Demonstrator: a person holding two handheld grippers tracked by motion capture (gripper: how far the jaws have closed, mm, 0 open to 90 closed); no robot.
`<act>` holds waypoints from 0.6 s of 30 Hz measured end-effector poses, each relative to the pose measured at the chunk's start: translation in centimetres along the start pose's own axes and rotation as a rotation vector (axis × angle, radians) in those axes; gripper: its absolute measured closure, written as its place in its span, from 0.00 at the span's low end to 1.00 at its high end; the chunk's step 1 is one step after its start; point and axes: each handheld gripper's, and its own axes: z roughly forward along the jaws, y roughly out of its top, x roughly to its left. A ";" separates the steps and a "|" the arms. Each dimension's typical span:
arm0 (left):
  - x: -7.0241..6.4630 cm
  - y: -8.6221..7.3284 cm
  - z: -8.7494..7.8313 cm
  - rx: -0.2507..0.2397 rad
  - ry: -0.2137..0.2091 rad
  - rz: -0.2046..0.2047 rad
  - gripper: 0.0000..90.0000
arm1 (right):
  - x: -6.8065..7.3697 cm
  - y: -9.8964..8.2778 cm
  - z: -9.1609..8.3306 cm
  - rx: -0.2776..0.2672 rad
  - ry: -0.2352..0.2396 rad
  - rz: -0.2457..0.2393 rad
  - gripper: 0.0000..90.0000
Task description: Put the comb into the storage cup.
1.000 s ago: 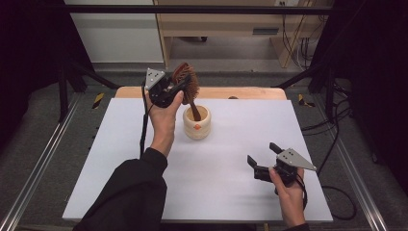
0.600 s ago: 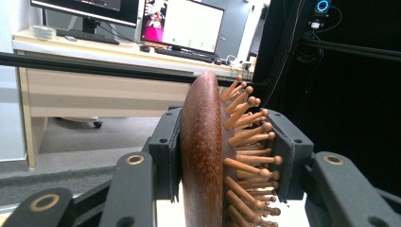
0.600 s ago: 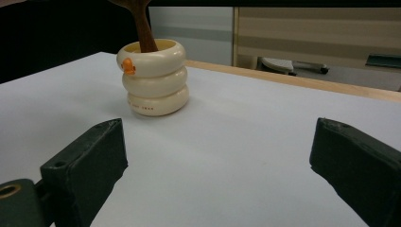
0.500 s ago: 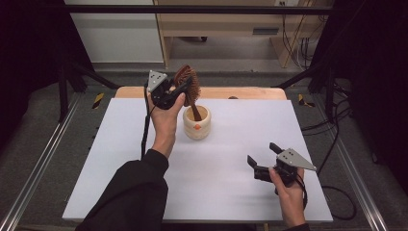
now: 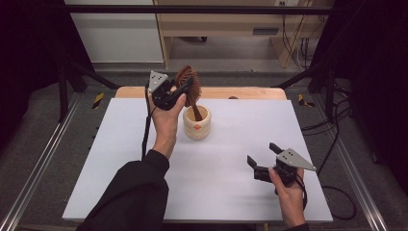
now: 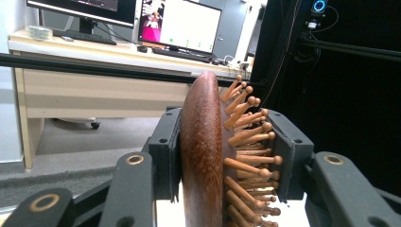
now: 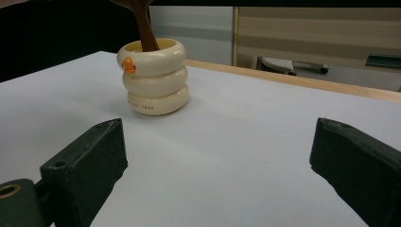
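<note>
Above cup (image 5: 197, 126), left gripper (image 5: 180, 93) clamps hairbrush (image 5: 187, 82) (handle inside cup).

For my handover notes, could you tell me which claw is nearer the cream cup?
Left. The left claw grips the hairbrush just above the cream cup; the right claw waits apart.

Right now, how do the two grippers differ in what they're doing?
The left gripper is shut on the wooden hairbrush, one pad on its smooth back and one on its bristles; the right gripper stands open with nothing between its jaws. The left gripper is raised above the cream cup, where the brush's handle sits; the right gripper is low over the white table, pointing at that cup. Both are hand-held, with black jaws.
</note>
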 end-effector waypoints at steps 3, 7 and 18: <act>0.0 -0.1 -0.1 0.000 0.005 0.003 0.58 | 0.0 0.0 0.0 0.001 0.000 -0.002 0.05; -0.2 -0.4 0.0 0.005 0.011 0.007 0.58 | 0.1 0.0 0.0 0.002 0.000 0.001 0.05; -0.6 -0.7 0.1 0.014 0.004 0.048 0.58 | 0.1 0.0 0.1 0.006 0.001 -0.008 0.05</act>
